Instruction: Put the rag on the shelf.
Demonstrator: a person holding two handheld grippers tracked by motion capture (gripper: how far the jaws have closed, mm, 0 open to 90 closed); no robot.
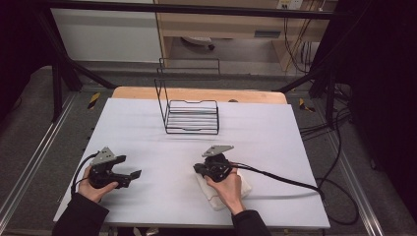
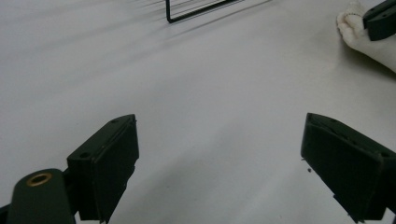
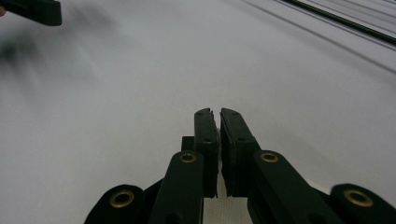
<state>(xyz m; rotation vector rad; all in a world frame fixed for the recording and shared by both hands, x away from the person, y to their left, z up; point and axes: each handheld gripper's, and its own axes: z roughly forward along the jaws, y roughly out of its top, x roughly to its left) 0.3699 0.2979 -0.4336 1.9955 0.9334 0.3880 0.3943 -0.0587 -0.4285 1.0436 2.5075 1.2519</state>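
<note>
**Two tongs low on a white table, a cloth under the right hand**

A cream cloth (image 1: 222, 192) lies folded and lumpy on the table (image 1: 275, 147), near the front edge and right of centre. Its weave looks soft and nubbly, with rounded, bulging edges. The right hand (image 1: 227, 187) rests on top of it, holding the right tongs (image 1: 197, 168), which point left across the bare surface. In the right gripper view its jaws stand pressed nearly together with only a thin slit between them, and nothing is seen between the tips.

The left tongs (image 1: 132, 174) sit near the front left corner, held by the left hand (image 1: 93, 188), and point right toward the cloth. In the left gripper view their jaws are spread wide with bare table between them; the cloth (image 2: 362, 39) shows at the upper right of that view, with the tip of the other tongs just over it.

A black wire rack (image 1: 189, 110) stands toward the back of the table, near the middle, well apart from both hands. It is made of thin rods, with a barred floor and a tall open frame on its left side.

The table top is smooth, matt and white, with a strip of wood along its far edge. Wide open surface lies between the two tongs and between them and the rack. A black cable (image 1: 290, 181) trails from the right tongs off the right edge.
</note>
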